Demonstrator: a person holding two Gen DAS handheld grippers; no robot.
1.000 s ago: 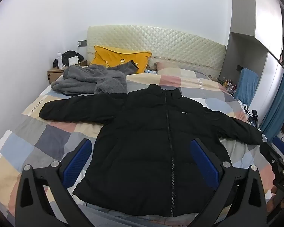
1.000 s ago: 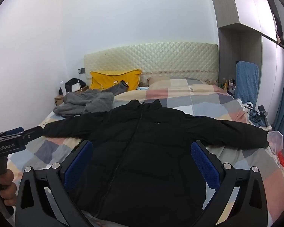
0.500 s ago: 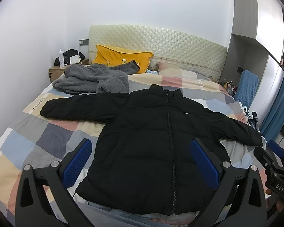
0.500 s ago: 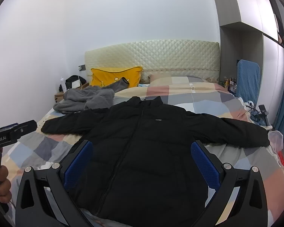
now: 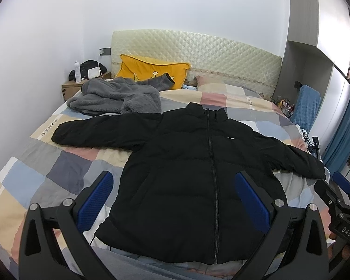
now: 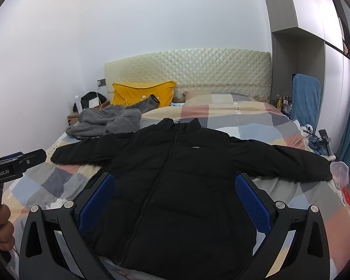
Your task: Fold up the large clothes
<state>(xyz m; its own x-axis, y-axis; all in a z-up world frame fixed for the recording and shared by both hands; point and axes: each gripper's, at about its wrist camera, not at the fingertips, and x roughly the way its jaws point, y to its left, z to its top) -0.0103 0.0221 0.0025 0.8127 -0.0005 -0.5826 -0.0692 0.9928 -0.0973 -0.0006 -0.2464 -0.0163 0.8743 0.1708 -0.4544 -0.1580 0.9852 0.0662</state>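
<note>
Across the patchwork duvet (image 5: 65, 170) a black puffer jacket (image 5: 198, 175) lay zipped with sleeves spread, while the left gripper (image 5: 172, 200) and right gripper (image 6: 175, 200) hovered wide and empty above its hem.

Both wrist cameras look from the bed's (image 5: 46, 163) foot toward the headboard (image 6: 198, 70), raised and well back; both share the jacket (image 5: 193, 175). Left sits further left.

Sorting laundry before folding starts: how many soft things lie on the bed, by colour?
Black: 1, the puffer jacket
Grey: 1, the fleece garment
Yellow: 1, the cushion
Checked: 1, the pillow
Total: 4
</note>
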